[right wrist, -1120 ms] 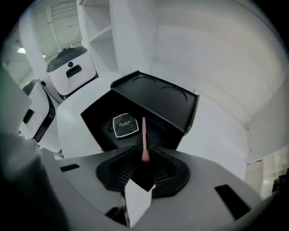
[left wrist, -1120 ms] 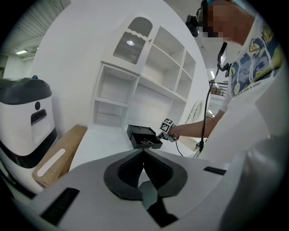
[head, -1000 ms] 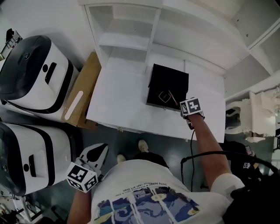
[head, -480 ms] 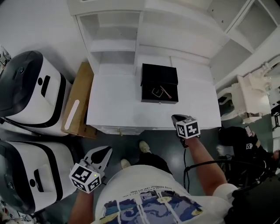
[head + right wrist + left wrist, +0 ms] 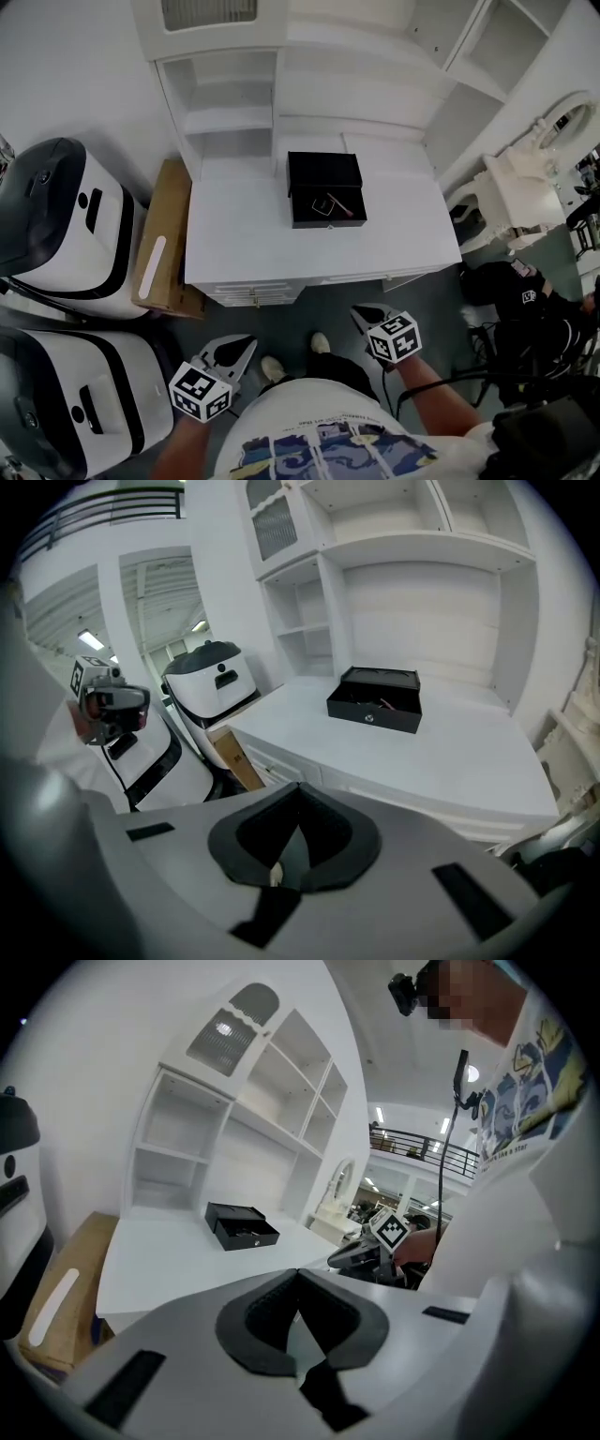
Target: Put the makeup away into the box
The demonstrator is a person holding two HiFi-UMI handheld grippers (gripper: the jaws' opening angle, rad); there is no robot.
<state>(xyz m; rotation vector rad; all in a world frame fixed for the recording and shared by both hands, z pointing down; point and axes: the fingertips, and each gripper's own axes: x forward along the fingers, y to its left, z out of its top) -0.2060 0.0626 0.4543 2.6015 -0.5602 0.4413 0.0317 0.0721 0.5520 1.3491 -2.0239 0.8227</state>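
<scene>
The black makeup box stands open at the back of the white table, lid tilted up, with a small compact and a slim stick lying inside. Both grippers hang off the table's front edge, over the floor near the person's feet. My right gripper has just been closing and is shut with nothing between its jaws. My left gripper is also shut and empty. The box shows far off in both gripper views.
Two white-and-black machines stand at the left, with a brown cardboard box beside the table. White shelves rise behind the table. White furniture and dark gear sit at the right.
My right gripper has drawn back from the box, across the table and off its front edge. My left gripper has shifted a little toward the table.
</scene>
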